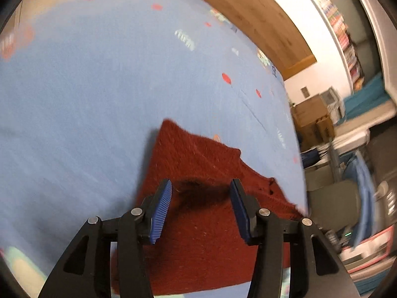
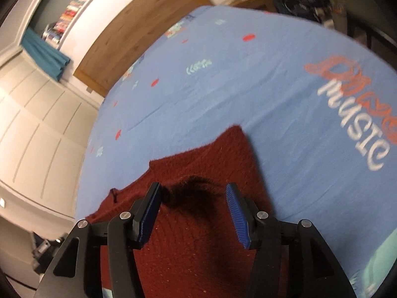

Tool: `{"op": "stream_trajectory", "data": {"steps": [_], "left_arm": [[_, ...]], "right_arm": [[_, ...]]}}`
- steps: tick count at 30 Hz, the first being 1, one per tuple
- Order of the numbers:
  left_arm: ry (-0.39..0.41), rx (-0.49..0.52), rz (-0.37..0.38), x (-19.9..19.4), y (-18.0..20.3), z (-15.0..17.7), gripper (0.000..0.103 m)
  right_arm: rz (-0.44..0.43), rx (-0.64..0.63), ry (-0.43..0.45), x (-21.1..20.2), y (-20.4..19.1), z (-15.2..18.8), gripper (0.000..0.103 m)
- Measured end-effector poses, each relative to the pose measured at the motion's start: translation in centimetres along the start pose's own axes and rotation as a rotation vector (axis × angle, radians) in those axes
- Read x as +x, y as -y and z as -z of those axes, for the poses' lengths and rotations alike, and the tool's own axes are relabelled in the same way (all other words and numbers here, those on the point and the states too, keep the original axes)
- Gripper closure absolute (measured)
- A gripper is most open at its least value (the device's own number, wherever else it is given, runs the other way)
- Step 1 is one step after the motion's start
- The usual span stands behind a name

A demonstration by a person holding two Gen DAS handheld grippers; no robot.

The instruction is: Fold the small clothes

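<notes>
A dark red knitted garment (image 1: pixel 198 164) lies flat on a light blue printed sheet (image 1: pixel 86 87). My left gripper (image 1: pixel 201 186) is open and hovers just above the garment, nothing between its blue pads (image 1: pixel 162 211). In the right wrist view the same red garment (image 2: pixel 211 154) lies on the blue sheet (image 2: pixel 235 87). My right gripper (image 2: pixel 192 190) is open above it, empty, its blue pads (image 2: pixel 237 217) wide apart. A dark shadow falls on the cloth under each gripper.
The sheet's edge (image 1: pixel 295 134) drops off at the right in the left wrist view, with cardboard boxes (image 1: pixel 310 116) and clutter beyond. A wooden headboard (image 2: pixel 139 24), white cabinet doors (image 2: pixel 37 129) and a bookshelf (image 2: pixel 74 5) stand past the sheet. "MUSIC" print (image 2: pixel 354 124) lies to the right.
</notes>
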State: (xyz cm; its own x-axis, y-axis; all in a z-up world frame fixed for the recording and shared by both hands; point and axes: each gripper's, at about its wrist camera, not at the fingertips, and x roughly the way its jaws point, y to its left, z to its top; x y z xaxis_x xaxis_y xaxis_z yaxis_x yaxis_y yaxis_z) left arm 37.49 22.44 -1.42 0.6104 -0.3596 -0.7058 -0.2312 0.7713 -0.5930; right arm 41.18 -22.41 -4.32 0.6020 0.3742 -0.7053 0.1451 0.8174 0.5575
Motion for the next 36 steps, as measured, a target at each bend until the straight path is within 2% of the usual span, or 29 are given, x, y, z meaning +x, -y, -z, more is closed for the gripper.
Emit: {"op": "stream_trajectory", "data": {"steps": [5,9,14,18,19,22,25,30,36], "left_arm": [[0.023,0.181,-0.091,1.1,4.1,2.2,0.06],[0.03,0.308,-0.141,3.7,6.3,4.4,0.06],[0.076,0.456,-0.287,8.0,7.5,6.8,0.06],[0.054,0.511,-0.358,11.5,6.7,7.4,0.059],[0.053,0.523,-0.372,12.0,6.4,7.7,0.054],[0.05,0.536,-0.378,12.4,5.9,7.9,0.044],[0.039,0.54,-0.373,12.5,5.5,8.0,0.04],[0.022,0.546,-0.373,11.9,5.5,8.0,0.039],[0.072,0.591,-0.41,10.2,6.7,9.4,0.039]], "right_arm": [[0.044,-0.139,0.026,-0.4,-2.4,0.0,0.048],[0.092,-0.284,-0.01,1.9,-5.2,1.0,0.048],[0.118,-0.385,-0.053,5.3,-6.8,2.5,0.048],[0.176,-0.443,-0.097,7.8,-6.4,3.8,0.048],[0.191,-0.457,-0.103,8.2,-6.2,4.0,0.048],[0.22,-0.463,-0.09,8.1,-5.2,3.9,0.048],[0.241,-0.45,-0.082,7.7,-4.3,3.3,0.049],[0.272,-0.471,-0.051,6.3,-5.0,3.7,0.048],[0.225,-0.513,-0.036,3.9,-6.5,6.1,0.048]]}}
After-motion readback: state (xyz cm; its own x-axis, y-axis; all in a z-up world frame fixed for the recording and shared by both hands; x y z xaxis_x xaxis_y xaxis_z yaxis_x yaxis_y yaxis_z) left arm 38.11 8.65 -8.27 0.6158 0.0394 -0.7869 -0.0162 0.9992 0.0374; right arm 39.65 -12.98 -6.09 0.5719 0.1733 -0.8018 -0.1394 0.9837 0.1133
